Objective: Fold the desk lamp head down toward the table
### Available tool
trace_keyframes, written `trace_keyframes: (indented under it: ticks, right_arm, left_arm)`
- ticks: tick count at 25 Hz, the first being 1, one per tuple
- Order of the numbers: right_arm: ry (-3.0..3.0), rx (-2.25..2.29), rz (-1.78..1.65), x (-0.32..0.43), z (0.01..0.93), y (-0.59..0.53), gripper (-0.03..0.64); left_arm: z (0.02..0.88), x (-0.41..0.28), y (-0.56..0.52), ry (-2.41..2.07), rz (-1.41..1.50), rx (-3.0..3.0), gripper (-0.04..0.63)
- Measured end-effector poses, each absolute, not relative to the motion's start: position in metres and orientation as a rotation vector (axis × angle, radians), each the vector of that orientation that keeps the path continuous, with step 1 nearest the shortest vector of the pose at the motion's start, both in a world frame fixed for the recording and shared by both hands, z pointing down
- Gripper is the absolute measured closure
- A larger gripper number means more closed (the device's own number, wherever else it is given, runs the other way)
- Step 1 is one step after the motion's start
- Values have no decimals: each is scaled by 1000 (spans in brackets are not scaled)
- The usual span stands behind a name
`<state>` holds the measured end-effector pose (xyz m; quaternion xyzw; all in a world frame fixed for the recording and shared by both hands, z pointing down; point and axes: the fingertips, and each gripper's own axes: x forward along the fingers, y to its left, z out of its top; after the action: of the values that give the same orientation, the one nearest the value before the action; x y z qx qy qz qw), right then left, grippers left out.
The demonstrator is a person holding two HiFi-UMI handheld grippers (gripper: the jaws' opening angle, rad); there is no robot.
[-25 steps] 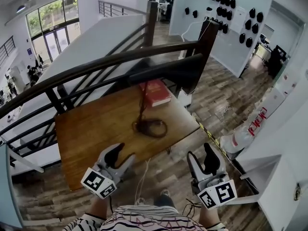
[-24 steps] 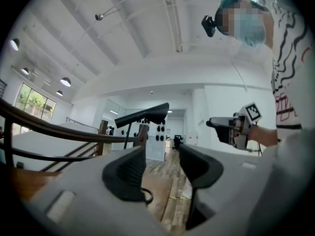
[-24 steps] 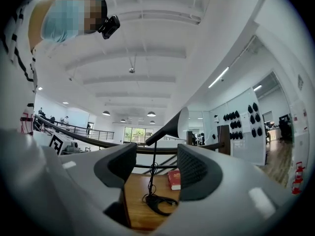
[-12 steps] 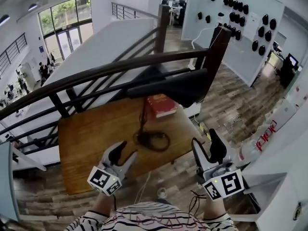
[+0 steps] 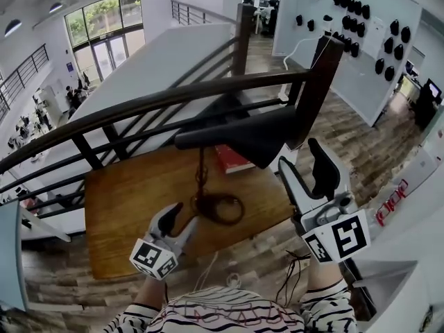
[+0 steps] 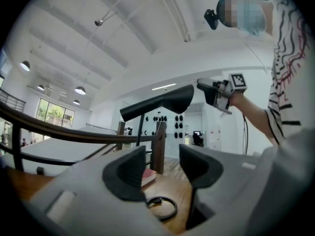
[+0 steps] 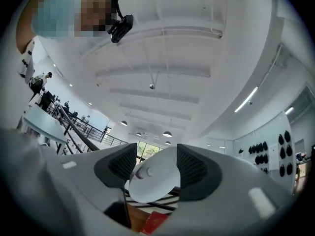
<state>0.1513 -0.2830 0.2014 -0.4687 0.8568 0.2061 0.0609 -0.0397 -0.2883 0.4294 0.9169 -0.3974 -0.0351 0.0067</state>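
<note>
lamp head [image 5: 236, 136] stands high above table [image 5: 125, 207]. likely light, hinge stiff: grip shade's wide end. your right gripper [image 5: 300, 155] jaws apart, nothing clamped, above table's right edge; left gripper [image 5: 184, 215] apart, empty, at table's near edge.

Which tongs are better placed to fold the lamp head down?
Right. The right tongs sit raised and open beside the lamp head, which shows framed between them in the right gripper view. The left tongs hang low, open, at the table edge.
</note>
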Motion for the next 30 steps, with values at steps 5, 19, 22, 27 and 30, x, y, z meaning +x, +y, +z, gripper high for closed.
trace_keyframes:
  ticks: [5, 19, 22, 27, 30]
  right_arm:
    - [2635, -1352, 671, 149, 180, -309, 374]
    - [2700, -1278, 681, 143, 184, -333, 390]
    - [2694, -1267, 675, 146, 187, -334, 390]
    - [2686, -1264, 662, 152, 194, -332, 390]
    - [2678, -1262, 648, 158, 197, -328, 390]
  left_arm:
    - [426, -38, -319, -1306, -97, 2878, 387]
    - [428, -14, -406, -1336, 73, 2924, 387]
    - [431, -6, -422, -1336, 106, 2911, 387]
    - [437, 6, -435, -1286, 137, 2893, 420]
    - [435, 13, -433, -1259, 104, 2885, 417]
